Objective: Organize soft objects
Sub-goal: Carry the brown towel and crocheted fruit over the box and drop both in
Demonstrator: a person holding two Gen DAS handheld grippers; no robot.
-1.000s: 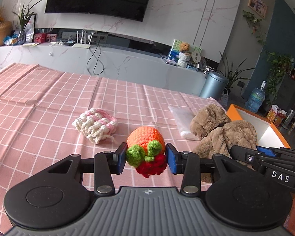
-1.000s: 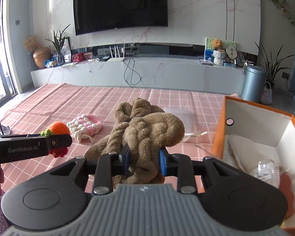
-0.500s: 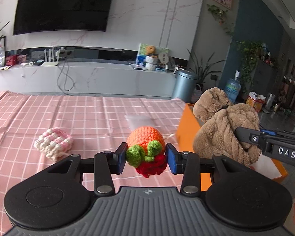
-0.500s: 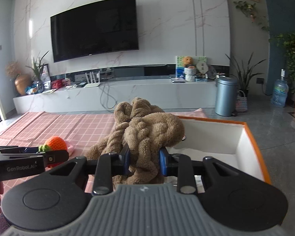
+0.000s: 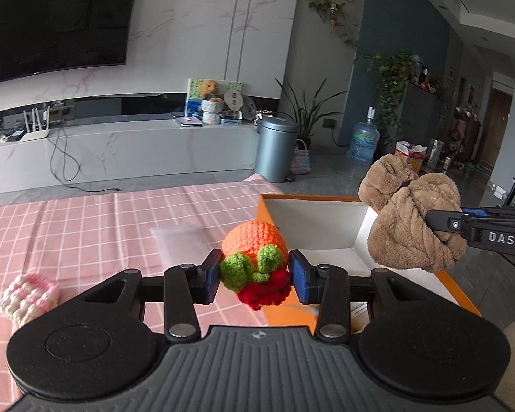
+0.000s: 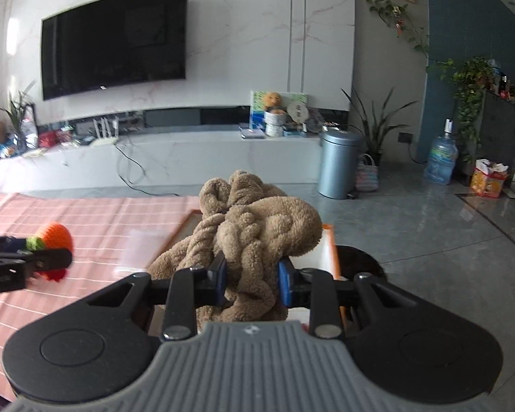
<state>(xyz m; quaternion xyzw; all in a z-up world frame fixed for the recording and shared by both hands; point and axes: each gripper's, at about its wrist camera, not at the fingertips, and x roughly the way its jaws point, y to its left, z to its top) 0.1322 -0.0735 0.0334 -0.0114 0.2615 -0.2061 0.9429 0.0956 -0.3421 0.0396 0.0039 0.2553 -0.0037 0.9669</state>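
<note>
My left gripper (image 5: 255,276) is shut on a crocheted toy (image 5: 255,261) with an orange ball, green leaves and a red part, held above the left wall of the orange box (image 5: 267,213). My right gripper (image 6: 252,279) is shut on a brown fleece bundle (image 6: 257,226), which hangs over the same box (image 6: 328,240). In the left wrist view the bundle (image 5: 408,219) floats at the box's right side, pinched by the right gripper (image 5: 443,223). From the right wrist camera, the crocheted toy (image 6: 53,238) in the left gripper (image 6: 48,257) shows at the left.
A pink-and-white knitted piece (image 5: 27,295) lies on the pink checked cloth (image 5: 86,226) at the left. A clear plastic bag (image 5: 178,240) lies beside the box. Beyond the table stand a grey bin (image 5: 276,147), a TV bench and a water bottle (image 5: 362,140).
Both grippers have swung right with their loads, from over the cloth to over the orange box. The knitted piece has slid to the left edge of the left wrist view.
</note>
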